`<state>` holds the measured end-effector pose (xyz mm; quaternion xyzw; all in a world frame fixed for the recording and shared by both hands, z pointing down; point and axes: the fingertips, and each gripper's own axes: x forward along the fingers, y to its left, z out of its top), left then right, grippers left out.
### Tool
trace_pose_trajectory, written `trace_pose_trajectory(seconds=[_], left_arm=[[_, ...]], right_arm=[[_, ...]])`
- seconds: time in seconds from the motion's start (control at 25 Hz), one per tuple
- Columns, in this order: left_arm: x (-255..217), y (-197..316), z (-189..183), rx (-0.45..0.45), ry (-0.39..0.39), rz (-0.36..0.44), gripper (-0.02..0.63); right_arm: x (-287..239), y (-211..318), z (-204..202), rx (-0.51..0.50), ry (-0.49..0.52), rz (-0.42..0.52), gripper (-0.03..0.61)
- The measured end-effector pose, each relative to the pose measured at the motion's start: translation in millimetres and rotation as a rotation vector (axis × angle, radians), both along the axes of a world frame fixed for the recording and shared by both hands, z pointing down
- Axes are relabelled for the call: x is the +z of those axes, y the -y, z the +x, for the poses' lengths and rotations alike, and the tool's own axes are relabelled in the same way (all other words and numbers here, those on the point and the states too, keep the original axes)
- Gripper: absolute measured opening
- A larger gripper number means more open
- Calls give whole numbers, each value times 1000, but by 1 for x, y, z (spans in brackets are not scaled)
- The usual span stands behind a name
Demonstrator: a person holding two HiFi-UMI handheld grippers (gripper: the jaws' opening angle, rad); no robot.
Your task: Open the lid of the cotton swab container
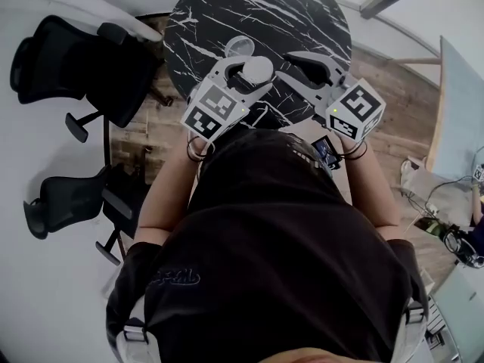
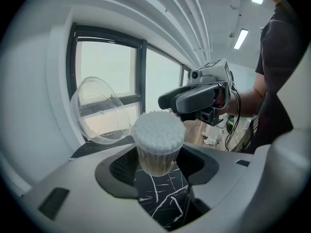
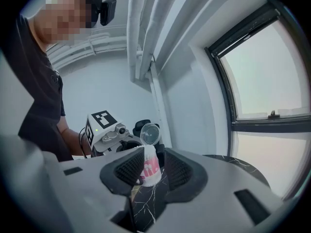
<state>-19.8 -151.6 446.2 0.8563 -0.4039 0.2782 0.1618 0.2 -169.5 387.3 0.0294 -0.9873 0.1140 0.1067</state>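
Observation:
A small clear cotton swab container (image 1: 255, 69), packed with white swabs, stands over the black marble table (image 1: 227, 13). Its round clear lid (image 1: 240, 48) is hinged open and stands up behind it. My left gripper (image 1: 249, 76) is shut on the container's body (image 2: 158, 144), and the lid (image 2: 97, 111) leans back to the left in the left gripper view. My right gripper (image 1: 302, 65) hovers to the right of the container, apart from it, with a narrow gap between its jaws and nothing gripped. In the right gripper view the pink-labelled container (image 3: 149, 165) and lid (image 3: 149, 133) show beyond the jaws.
Two black office chairs (image 1: 76, 59) (image 1: 68, 203) stand left of the round table on a wooden floor (image 1: 401, 104). A light desk (image 1: 461, 119) and cables lie at the right. The person's body fills the lower head view. Large windows (image 2: 107, 62) are behind the table.

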Motion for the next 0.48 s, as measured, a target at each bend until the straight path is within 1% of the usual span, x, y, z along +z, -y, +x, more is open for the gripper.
trace_pose_trajectory(seconds=[0.12,0.32,0.48], left_arm=[[-1,0,-4,-16,2,3,252],[-2,-5,-12,-49,2,2,253],[-4,-10,-18,-52,1,8,253]], right_arm=[[1,2,4,21,3,-1,117],[8,-7,3,19,-13,-2,95],[10,-15,-2,29,-8,19,63]])
